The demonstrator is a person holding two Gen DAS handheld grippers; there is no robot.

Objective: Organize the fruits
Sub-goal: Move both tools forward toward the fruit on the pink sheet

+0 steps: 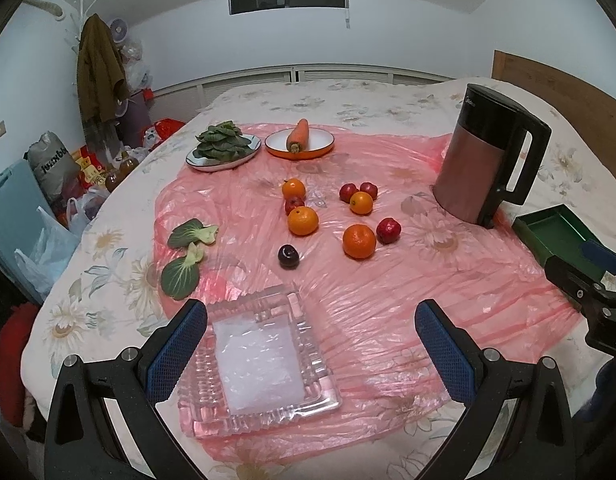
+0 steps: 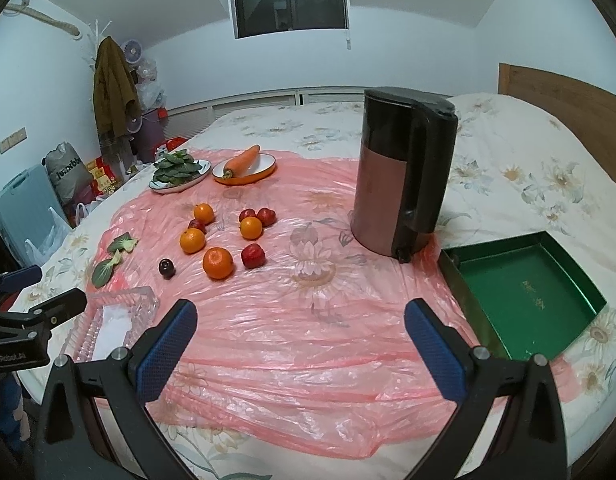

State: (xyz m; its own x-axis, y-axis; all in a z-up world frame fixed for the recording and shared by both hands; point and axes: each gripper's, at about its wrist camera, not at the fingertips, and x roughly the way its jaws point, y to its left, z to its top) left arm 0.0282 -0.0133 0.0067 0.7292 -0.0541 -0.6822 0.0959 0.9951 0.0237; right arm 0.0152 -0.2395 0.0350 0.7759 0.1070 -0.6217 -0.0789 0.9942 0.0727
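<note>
Several oranges, such as the nearest one (image 1: pixel 359 241) (image 2: pixel 217 263), lie on a pink plastic sheet among small red fruits (image 1: pixel 388 231) (image 2: pixel 252 255). A dark plum (image 1: pixel 288 256) (image 2: pixel 166 268) sits closest to a clear glass tray (image 1: pixel 231 416) (image 2: pixel 143 298), which holds no fruit. A green tray (image 1: pixel 556 236) (image 2: pixel 520 292) lies at the right, also bare. My left gripper (image 1: pixel 311 344) hangs open over the glass tray's right side. My right gripper (image 2: pixel 300 338) is open above the bare sheet, left of the green tray.
A tall kettle (image 1: pixel 488 156) (image 2: pixel 404 172) stands behind the green tray. A plate of leafy greens (image 1: pixel 223 148) (image 2: pixel 179 172) and an orange bowl with a carrot (image 1: pixel 299 142) (image 2: pixel 243 166) sit at the back. Two loose leaves (image 1: pixel 185 254) lie at the left.
</note>
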